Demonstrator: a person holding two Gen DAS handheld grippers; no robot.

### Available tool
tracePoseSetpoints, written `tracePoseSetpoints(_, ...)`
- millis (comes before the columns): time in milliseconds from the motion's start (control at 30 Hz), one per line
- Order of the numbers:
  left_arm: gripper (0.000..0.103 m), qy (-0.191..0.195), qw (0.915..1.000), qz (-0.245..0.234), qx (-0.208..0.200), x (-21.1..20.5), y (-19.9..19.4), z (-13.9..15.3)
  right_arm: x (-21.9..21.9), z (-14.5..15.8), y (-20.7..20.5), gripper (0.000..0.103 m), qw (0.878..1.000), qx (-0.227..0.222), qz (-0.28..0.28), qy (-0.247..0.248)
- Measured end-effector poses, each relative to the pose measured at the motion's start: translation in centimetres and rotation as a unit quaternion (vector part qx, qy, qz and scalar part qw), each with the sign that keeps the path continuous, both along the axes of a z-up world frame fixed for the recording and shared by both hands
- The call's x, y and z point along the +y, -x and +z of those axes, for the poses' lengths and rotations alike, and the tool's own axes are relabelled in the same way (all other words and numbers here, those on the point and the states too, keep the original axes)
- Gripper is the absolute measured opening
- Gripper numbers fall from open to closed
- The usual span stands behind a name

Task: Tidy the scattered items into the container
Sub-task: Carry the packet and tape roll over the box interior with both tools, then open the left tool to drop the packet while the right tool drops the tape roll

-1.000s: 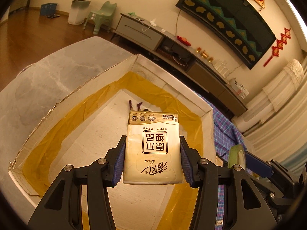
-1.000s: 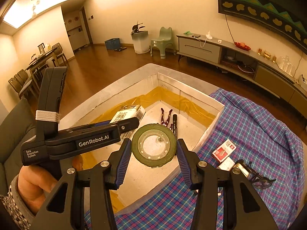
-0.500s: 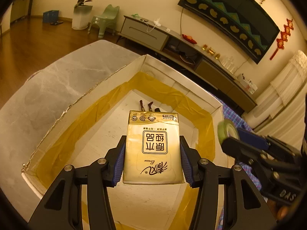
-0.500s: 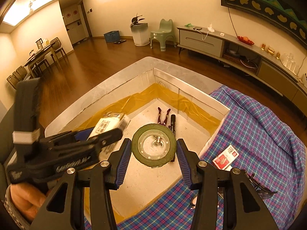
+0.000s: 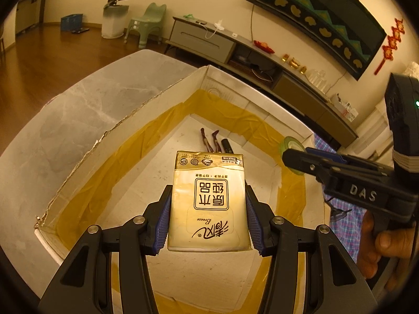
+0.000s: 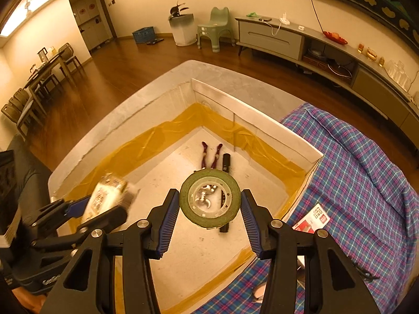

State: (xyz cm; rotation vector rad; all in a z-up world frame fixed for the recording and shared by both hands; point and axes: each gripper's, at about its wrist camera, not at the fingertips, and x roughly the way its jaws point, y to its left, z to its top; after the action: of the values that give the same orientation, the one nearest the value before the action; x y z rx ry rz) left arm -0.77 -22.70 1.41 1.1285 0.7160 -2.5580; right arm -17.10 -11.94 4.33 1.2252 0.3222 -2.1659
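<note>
My left gripper [image 5: 208, 210] is shut on a cream tissue pack [image 5: 208, 201] and holds it above the open white cardboard box [image 5: 131, 115]. The pack also shows in the right wrist view [image 6: 107, 197], blurred, at the box's left side. My right gripper [image 6: 209, 206] is shut on a green tape roll [image 6: 230, 198] above the box [image 6: 251, 115]; the roll shows in the left wrist view [image 5: 290, 145] too. Pliers with purple handles [image 6: 210, 153] and a black marker [image 6: 225, 161] lie on the box floor.
A blue plaid cloth [image 6: 361, 172] covers the table right of the box, with a red and white card [image 6: 314, 218] and glasses [image 6: 364, 272] on it. Grey tabletop [image 5: 78, 104] lies left of the box. A TV cabinet [image 6: 301, 41] stands beyond.
Both grippers have moved farther over the box with their loads. The right gripper with the tape roll has come further into the left wrist view.
</note>
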Motion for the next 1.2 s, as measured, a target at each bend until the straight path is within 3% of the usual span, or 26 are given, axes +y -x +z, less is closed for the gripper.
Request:
tracePoseSetpoints(600, 0.055, -0.012, 0.9995, 0.018, -0.023, -0.8, -0.1, -0.8, -0.5, -2.3, 3.0, 0.05, 0.999, -0.004, -0.022, -0.044)
tracePoseSetpoints(1200, 0.056, 0.004, 0.9997, 0.012, -0.023, 0.1, -1.1, 1.6, 1.7, -0.5, -0.2, 0.05, 1.0, -0.017, -0.011, 0.006)
